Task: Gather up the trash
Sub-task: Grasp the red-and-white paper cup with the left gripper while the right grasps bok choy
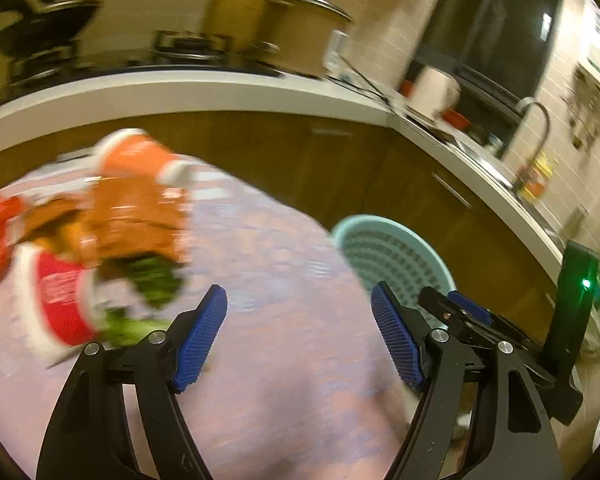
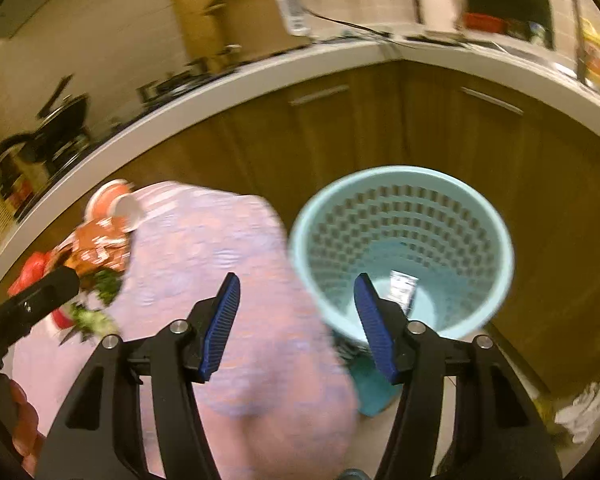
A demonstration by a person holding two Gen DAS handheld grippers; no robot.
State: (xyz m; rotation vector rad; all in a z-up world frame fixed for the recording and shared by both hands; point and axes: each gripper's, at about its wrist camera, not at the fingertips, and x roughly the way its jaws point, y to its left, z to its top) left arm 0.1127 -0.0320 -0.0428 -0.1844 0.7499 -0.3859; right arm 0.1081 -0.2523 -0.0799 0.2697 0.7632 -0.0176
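A pile of trash lies at the left of a table with a pink patterned cloth (image 1: 284, 280): an orange paper cup (image 1: 136, 156) on its side, a brown wrapper (image 1: 136, 216), a red cup (image 1: 60, 300) and green vegetable scraps (image 1: 152, 284). The pile also shows in the right wrist view (image 2: 96, 252). A light blue perforated bin (image 2: 400, 248) stands on the floor beside the table, with a small white packet (image 2: 402, 286) inside. My left gripper (image 1: 300, 336) is open and empty above the cloth. My right gripper (image 2: 296, 324) is open and empty, over the table edge and bin.
A white kitchen counter (image 1: 220, 88) with brown cabinets curves behind the table, carrying pots, a stove and a kettle. A sink tap (image 1: 536, 120) is at the right. White crumpled bags (image 2: 584, 408) lie on the floor at the lower right.
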